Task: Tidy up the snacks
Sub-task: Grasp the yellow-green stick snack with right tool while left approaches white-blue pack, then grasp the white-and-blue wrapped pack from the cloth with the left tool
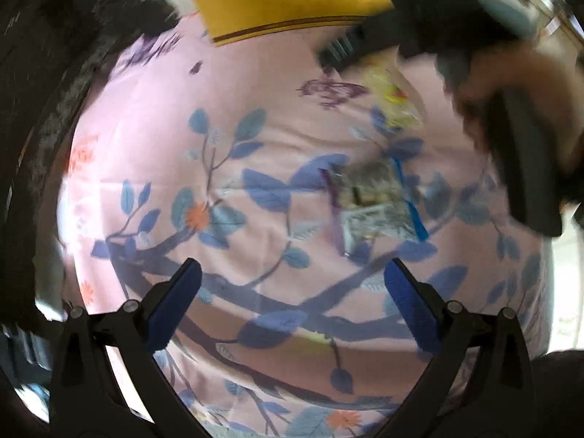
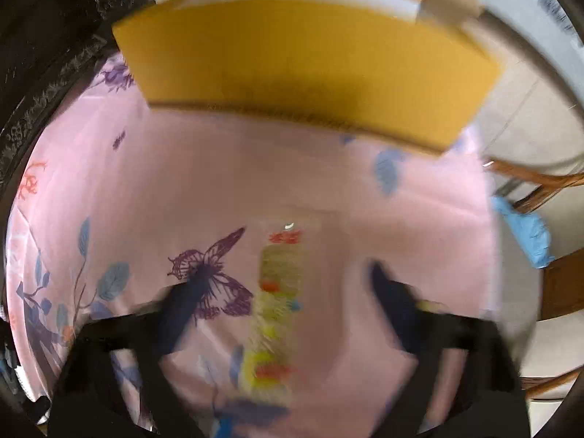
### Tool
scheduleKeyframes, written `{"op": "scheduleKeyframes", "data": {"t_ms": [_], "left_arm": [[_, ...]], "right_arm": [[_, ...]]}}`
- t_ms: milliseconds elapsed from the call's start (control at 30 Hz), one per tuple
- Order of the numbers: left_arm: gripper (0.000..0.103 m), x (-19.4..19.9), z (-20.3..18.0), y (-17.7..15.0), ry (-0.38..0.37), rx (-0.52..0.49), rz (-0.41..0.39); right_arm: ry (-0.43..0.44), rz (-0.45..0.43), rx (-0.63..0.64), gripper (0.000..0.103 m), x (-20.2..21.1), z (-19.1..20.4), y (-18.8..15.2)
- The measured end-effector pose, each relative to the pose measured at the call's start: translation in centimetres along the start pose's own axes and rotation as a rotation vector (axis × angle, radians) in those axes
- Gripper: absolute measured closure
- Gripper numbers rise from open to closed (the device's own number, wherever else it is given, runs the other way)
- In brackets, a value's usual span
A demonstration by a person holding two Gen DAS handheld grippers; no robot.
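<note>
Pointing steeply down at a pink floral tablecloth [image 1: 255,84], the left gripper [image 1: 292,284] hangs with its blue-padded fingers [image 1: 175,303] spread wide and nothing between them. Bare cloth lies all around them, printed with branches and blue leaves. Just beyond the fingertips, a little to the right, a clear snack packet with brown contents [image 1: 372,200] lies flat, edged purple on one side and blue on the other. Farther off, a second clear snack packet with yellow and red print [image 1: 394,98] lies on the cloth, partly hidden beneath the blurred right gripper [image 1: 438,43] and the hand [image 1: 485,84] that holds it. At the far edge sits a yellow cardboard box [image 1: 288,0], cut off by the frame.

From the right wrist view, heavily motion-blurred, the right gripper [image 2: 284,292] has its dark fingers [image 2: 182,310] apart, released, with the long yellow-and-red packet [image 2: 277,310] lying lengthwise on the cloth between them; the pads do not touch it. Open pink cloth stretches beyond it to the yellow box [image 2: 306,65], whose open top is hard to make out. The table's right edge drops away to a pale floor, wooden chair parts [image 2: 540,182] and something blue [image 2: 525,233] too smeared to identify.
</note>
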State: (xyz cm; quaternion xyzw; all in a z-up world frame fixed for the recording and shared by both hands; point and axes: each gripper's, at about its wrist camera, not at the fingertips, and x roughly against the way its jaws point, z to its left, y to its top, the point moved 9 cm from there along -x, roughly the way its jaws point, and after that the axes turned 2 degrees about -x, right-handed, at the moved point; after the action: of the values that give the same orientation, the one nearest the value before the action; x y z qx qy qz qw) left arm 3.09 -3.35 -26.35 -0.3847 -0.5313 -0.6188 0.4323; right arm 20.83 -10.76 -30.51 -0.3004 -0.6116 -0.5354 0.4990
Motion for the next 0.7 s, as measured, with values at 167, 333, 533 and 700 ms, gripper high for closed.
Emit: {"op": "scheduleKeyframes", "data": {"t_ms": [167,333,533,700], "left_arm": [[0.002,-0.4,1.3,0.3,-0.034,0.126,0.021],[0.002,0.1,2.8,0.3,0.078,0.125,0.016],[0.002,1.0,1.4,1.4,0.133,0.030,-0.017],[0.002,0.5,-1.8,3.0,0.112,-0.070,-0.026]], "right_arm": [[0.016,-0.065,0.114,0.066,0.2,1.2,-1.5],[0.071,-0.054,0.094,0.074,1.5,1.9,-3.9],[0.147,-0.101,-0.029,0.074,5.5,-0.9,-5.3],[0.112,-0.191,-0.084,0.074,11.3,-5.6,-6.3]]}}
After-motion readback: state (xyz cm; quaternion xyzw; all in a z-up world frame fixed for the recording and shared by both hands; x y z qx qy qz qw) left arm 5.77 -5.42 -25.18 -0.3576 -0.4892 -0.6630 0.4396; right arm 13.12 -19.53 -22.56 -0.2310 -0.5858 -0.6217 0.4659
